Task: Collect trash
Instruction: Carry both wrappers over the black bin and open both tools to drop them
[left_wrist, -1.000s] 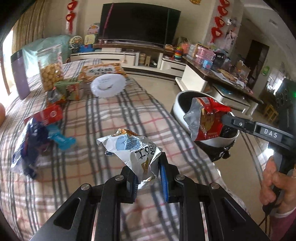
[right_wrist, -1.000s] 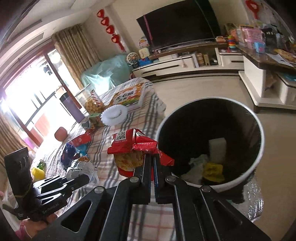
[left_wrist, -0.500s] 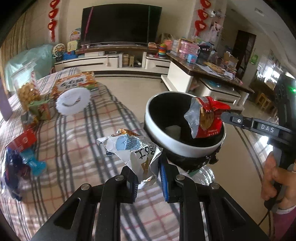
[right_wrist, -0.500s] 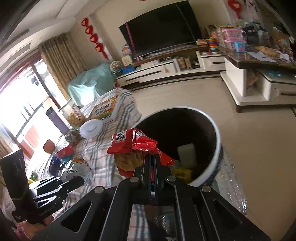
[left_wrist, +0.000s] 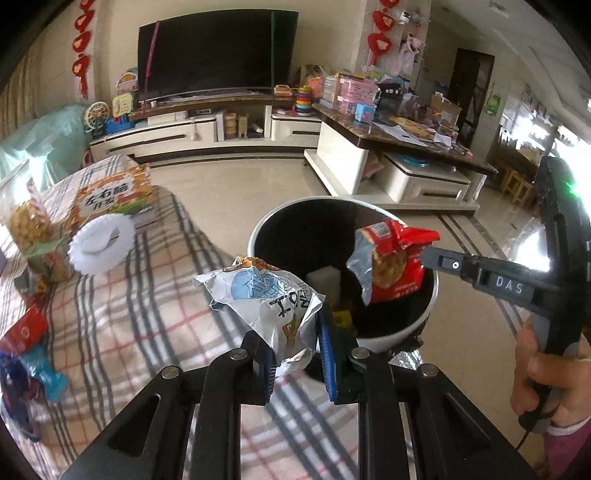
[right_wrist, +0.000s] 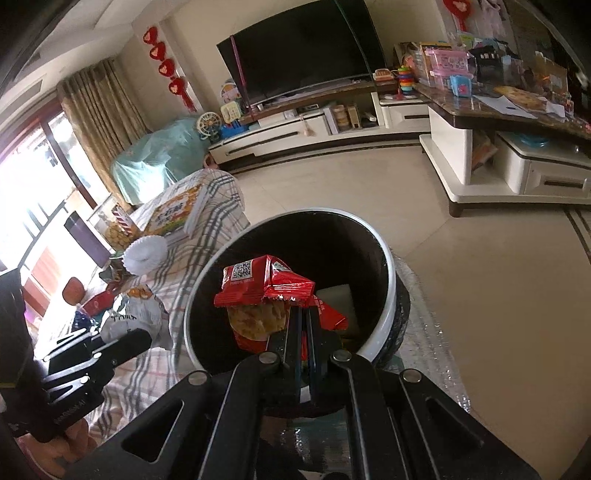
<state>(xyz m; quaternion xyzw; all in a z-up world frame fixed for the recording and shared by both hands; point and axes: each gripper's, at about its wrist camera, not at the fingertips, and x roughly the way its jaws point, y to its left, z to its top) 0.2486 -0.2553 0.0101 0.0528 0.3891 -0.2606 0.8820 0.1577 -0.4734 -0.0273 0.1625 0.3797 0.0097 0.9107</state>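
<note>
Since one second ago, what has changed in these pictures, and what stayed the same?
Both claws carried their wrappers from the checked table toward the trash bin. The red wrapper in the right claw now hangs over the bin's opening; the silver wrapper in the left claw nears its rim. Both grips stayed shut; nothing dropped.

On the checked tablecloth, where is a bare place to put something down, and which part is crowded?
The middle of the tablecloth is bare, between the white paper disc and the bin, down toward the camera. The cloth's left edge is crowded: snack jar, printed box, red packet and blue wrappers.
</note>
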